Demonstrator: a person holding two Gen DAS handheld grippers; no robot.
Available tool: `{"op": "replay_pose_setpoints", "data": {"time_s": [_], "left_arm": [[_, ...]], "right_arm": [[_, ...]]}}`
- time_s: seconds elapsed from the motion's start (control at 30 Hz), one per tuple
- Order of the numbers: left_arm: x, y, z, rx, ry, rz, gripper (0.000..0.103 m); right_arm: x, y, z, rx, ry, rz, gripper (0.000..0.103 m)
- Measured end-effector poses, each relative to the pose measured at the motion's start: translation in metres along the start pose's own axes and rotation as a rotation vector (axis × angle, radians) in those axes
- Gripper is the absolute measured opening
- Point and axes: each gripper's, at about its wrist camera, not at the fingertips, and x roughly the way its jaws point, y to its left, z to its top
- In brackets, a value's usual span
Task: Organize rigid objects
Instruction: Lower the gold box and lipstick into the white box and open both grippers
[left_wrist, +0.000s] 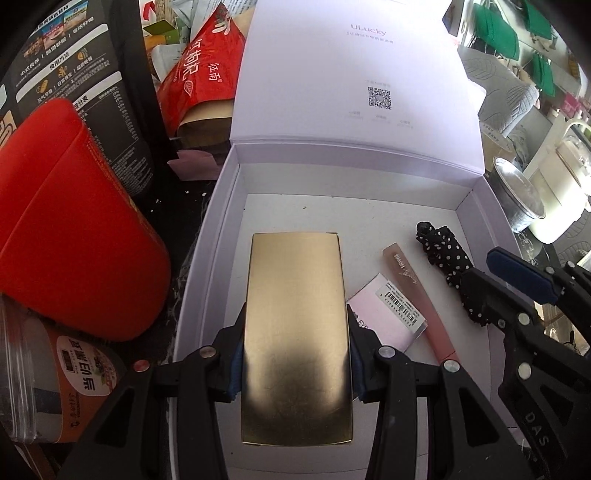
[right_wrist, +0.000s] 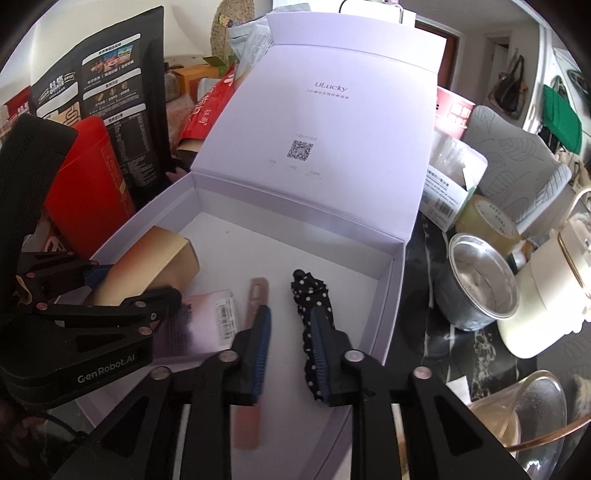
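Left gripper (left_wrist: 295, 354) clamped on gold box (left_wrist: 295, 332), low inside white box (left_wrist: 199, 258). Right gripper (right_wrist: 290, 347) slightly parted, empty, polka-dot bundle (right_wrist: 310, 295) beside 1 pad. Beyond: pink card (left_wrist: 388, 314), pink tube (left_wrist: 413, 284), raised lid (left_wrist: 354, 74).

the left gripper (left_wrist: 295, 354) clamps a flat gold box (left_wrist: 295, 332) by its long sides, inside an open white box (left_wrist: 207, 236) whose lid (left_wrist: 354, 74) stands up behind. just right of the gold box lie a small pink card (left_wrist: 384, 314), a pink tube (left_wrist: 417, 295) and a black polka-dot piece (left_wrist: 443, 251). the right gripper (left_wrist: 495, 273) reaches in over the dotted piece. a red box (left_wrist: 74, 229) stands left of the white box.
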Motion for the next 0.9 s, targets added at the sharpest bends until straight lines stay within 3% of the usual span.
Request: {"op": "replay_pose_setpoints", "data": {"time_s": [0.07,0.23,0.3,0.33,0.57,0.9], "left_arm": [[0.000,-0.001,0.002,0.000,0.008,0.005,0.044],[-0.008,-0.003,0.003,-0.006,-0.006,0.010,0.059],[-0.012,-0.003,0.004,-0.007,-0.015,0.011,0.075],[-0.014,-0.004,0.005,-0.008,-0.021,0.011,0.077],[-0.030,-0.006,0.005,-0.007,-0.053,0.008,0.078],[-0.063,0.001,0.001,-0.022,-0.122,0.046,0.080]], "right_arm": [[-0.002,0.001,0.000,-0.006,-0.002,-0.004,0.027],[-0.013,0.004,0.002,-0.032,-0.029,-0.034,0.027],[-0.018,0.004,0.003,-0.032,-0.040,-0.035,0.030],[-0.022,0.003,0.004,-0.029,-0.046,-0.034,0.032],[-0.035,-0.004,0.007,-0.007,-0.065,-0.042,0.034],[-0.061,-0.006,0.008,0.015,-0.112,-0.036,0.045]]}}
